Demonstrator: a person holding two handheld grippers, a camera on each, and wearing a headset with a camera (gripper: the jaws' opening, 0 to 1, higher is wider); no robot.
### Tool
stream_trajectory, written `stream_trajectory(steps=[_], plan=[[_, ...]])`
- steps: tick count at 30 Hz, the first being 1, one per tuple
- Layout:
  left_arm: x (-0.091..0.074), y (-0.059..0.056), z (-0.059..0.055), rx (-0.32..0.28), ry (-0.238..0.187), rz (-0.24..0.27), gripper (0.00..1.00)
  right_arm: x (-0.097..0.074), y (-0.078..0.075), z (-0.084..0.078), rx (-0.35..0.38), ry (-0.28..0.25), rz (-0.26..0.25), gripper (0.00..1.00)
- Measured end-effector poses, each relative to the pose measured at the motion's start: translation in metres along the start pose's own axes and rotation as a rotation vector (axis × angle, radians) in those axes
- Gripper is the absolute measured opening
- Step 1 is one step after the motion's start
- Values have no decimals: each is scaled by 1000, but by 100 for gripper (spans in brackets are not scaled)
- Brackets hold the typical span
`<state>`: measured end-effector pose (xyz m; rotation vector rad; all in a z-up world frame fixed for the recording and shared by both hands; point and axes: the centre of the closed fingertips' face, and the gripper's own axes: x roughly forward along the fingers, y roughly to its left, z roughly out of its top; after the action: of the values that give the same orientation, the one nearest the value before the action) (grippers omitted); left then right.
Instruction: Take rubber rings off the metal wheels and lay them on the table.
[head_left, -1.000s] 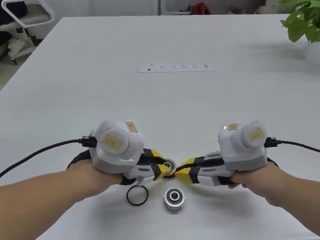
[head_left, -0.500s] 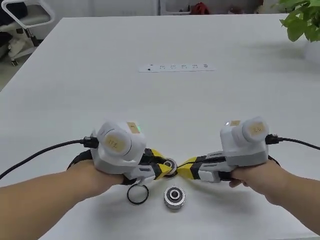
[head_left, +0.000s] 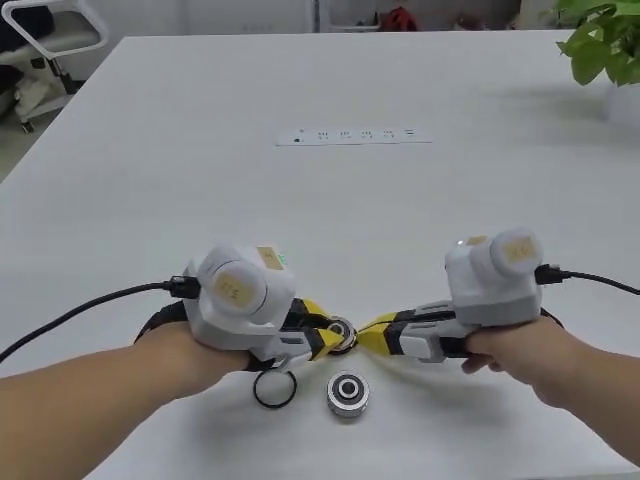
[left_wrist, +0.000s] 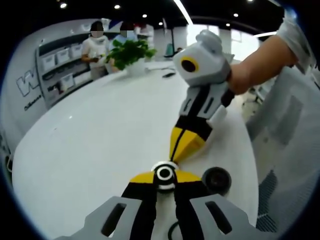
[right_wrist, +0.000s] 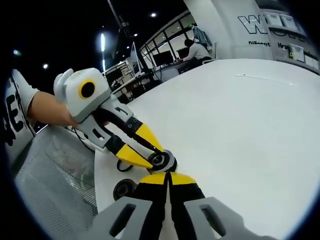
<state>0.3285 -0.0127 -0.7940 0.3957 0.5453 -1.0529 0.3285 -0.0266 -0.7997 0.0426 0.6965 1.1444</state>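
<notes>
My left gripper (head_left: 332, 340) is shut on a small metal wheel (head_left: 340, 329), held just above the white table (head_left: 330, 210). In the left gripper view the wheel (left_wrist: 164, 173) sits between my yellow fingertips. My right gripper (head_left: 369, 338) comes in from the right with its jaws shut, and its tips touch the wheel's rim (right_wrist: 161, 161). Whether they pinch the wheel's rubber ring is hidden. A loose black rubber ring (head_left: 274, 388) lies on the table below my left gripper. A second metal wheel (head_left: 347, 393) lies beside it.
A white power strip (head_left: 352, 135) lies across the middle of the table. A green plant (head_left: 603, 42) stands at the far right corner. An office chair (head_left: 45, 40) is off the far left edge. Black cables (head_left: 80, 305) trail from both grippers.
My right hand has drifted slightly to the right and up. Both grippers' tips stay together at the held wheel. The loose ring and the second wheel have not moved.
</notes>
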Motion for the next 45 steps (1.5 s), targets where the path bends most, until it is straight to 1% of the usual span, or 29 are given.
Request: stream_trajectory(steps=[4,10,15,16,18,22,27,31,34,35,36,37,39,42,45], plan=[[1,0,0,-12,1,8,13,-1,0,1,10,-4,-3,0],[1,-2,0,-23,0,12,12,-1,-3,4,55,-29,-18,0],[1,-2,1,-18,8,23,12,-1,-3,5,67,-34,-23,0],[1,-2,1,-15,11,25,12,-1,-1,6,72,-41,-17,0],[1,-2,1,-11,16,28,12,0,0,6,59,-39,-18,0],[1,-2,0,-12,18,31,12,0,1,7,70,-38,-13,0],[1,-2,0,-11,18,33,12,1,7,9,58,-32,-7,0],[1,-2,0,-10,17,35,12,3,11,10,48,-34,10,0],[2,-3,0,-11,17,36,12,5,18,14,47,-50,30,0],[2,-3,1,-11,17,38,12,6,24,16,53,-60,65,0],[2,-3,0,-13,18,38,12,7,29,19,45,-73,88,0],[2,-3,0,-15,16,39,12,7,27,21,39,-73,73,0],[2,-3,0,-19,13,39,12,7,26,21,18,-64,64,0],[2,-3,1,-19,14,37,12,6,21,19,22,-65,47,0],[2,-3,1,-8,13,36,13,4,14,16,32,-63,24,0]])
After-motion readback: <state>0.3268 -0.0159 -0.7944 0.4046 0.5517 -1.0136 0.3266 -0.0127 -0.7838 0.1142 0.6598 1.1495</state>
